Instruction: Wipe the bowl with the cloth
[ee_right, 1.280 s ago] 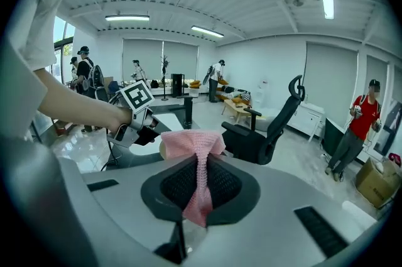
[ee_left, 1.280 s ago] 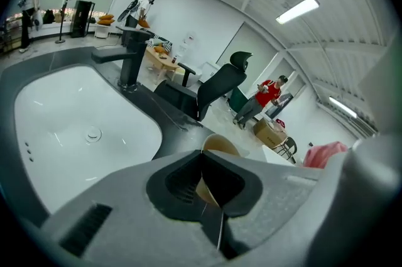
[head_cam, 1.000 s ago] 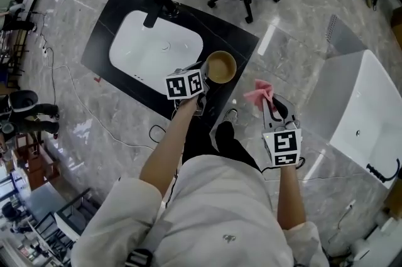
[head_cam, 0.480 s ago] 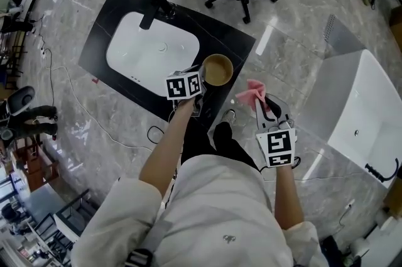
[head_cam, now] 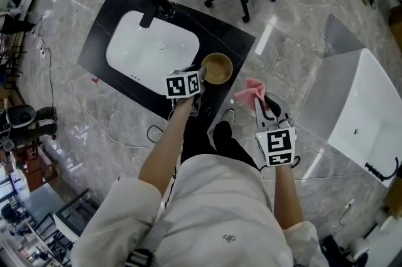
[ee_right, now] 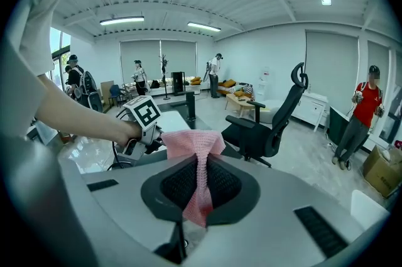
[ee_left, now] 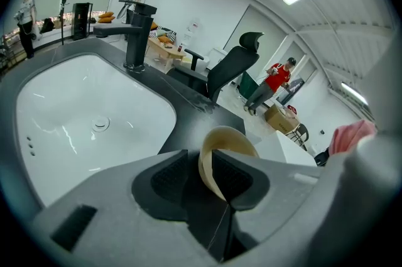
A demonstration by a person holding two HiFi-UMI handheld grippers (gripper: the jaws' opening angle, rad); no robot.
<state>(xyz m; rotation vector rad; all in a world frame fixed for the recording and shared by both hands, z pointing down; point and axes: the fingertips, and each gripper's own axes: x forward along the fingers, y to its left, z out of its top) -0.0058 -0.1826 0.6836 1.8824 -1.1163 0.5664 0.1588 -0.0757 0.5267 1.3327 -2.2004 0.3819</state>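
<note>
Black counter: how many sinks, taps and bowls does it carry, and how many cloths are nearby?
Sink: 1
Tap: 1
Bowl: 1
Cloth: 1
Total: 4

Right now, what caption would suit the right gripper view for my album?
The right gripper pinches a pink cloth, with a black office chair standing beyond.
</note>
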